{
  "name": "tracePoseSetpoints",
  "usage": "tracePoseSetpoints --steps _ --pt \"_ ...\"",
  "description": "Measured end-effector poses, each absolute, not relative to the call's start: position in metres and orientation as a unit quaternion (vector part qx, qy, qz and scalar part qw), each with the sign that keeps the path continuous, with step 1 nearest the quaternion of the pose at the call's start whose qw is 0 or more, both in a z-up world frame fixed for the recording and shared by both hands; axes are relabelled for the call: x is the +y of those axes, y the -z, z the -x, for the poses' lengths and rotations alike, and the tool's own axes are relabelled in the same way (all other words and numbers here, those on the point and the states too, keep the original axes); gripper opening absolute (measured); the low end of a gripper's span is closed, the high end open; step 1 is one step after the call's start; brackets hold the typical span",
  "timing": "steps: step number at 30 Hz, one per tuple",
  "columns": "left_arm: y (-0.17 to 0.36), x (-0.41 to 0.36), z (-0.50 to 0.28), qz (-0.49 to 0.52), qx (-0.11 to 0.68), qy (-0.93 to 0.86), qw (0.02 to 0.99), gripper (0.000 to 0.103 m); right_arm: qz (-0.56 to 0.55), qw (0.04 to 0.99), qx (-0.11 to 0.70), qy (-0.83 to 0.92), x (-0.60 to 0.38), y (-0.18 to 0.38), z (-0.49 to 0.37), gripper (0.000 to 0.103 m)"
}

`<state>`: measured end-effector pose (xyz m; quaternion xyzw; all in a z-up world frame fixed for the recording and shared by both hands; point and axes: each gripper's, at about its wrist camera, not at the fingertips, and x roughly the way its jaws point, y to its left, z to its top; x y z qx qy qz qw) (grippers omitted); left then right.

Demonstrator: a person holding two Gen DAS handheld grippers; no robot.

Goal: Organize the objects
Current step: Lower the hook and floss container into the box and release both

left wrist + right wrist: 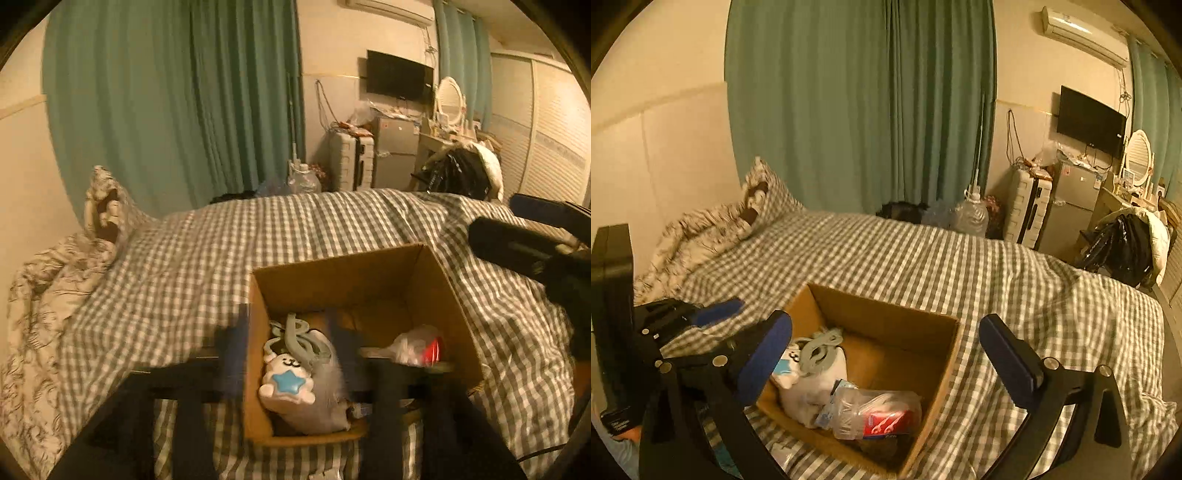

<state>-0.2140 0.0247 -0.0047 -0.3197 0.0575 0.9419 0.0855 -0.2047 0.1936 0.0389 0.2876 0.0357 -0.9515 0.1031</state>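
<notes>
An open cardboard box (354, 273) (886, 321) sits on the checked bed. Inside lie a white plush toy with a blue star (286, 382) (809, 384), grey hangers (299, 339) (818, 349) on it, and a clear plastic bottle with a red label (421, 347) (875, 411). My left gripper (291, 354) is open and empty, its blue fingers (232, 354) blurred, straddling the box's near left wall; it also shows in the right wrist view (713, 314). My right gripper (886, 362) is open and empty above the box; it also shows at the right edge of the left wrist view (524, 236).
The bed's checked cover (923, 258) spreads all around the box. A pillow and rumpled quilt (713, 225) lie at the far left by green curtains (857, 103). Beyond the bed stand a water jug (971, 218), suitcase (1027, 214), small fridge (1071, 199) and a chair with clothes (1126, 247).
</notes>
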Motion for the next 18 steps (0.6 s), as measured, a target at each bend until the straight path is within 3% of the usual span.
tracePoseSetpoints --steps 4,6,10,12,18 --pt "-0.018 0.017 0.19 0.302 0.047 -0.949 0.072 0.075 -0.271 0.091 0.055 0.957 0.196 -0.061 0.174 0.102" --pt "-0.029 0.015 0.177 0.294 0.048 -0.953 0.057 0.085 -0.265 0.083 0.063 0.959 0.198 -0.071 0.155 0.102" --pt "-0.05 0.009 0.146 0.273 0.042 -0.96 0.05 0.086 -0.257 0.081 0.075 0.96 0.198 -0.084 0.12 0.102" --pt "-0.054 0.005 0.131 0.268 0.039 -0.962 0.042 0.097 -0.258 0.082 0.084 0.959 0.195 -0.085 0.105 0.102" --pt "-0.042 -0.006 0.096 0.28 0.03 -0.959 0.027 0.097 -0.27 0.096 0.09 0.954 0.185 -0.068 0.069 0.102"
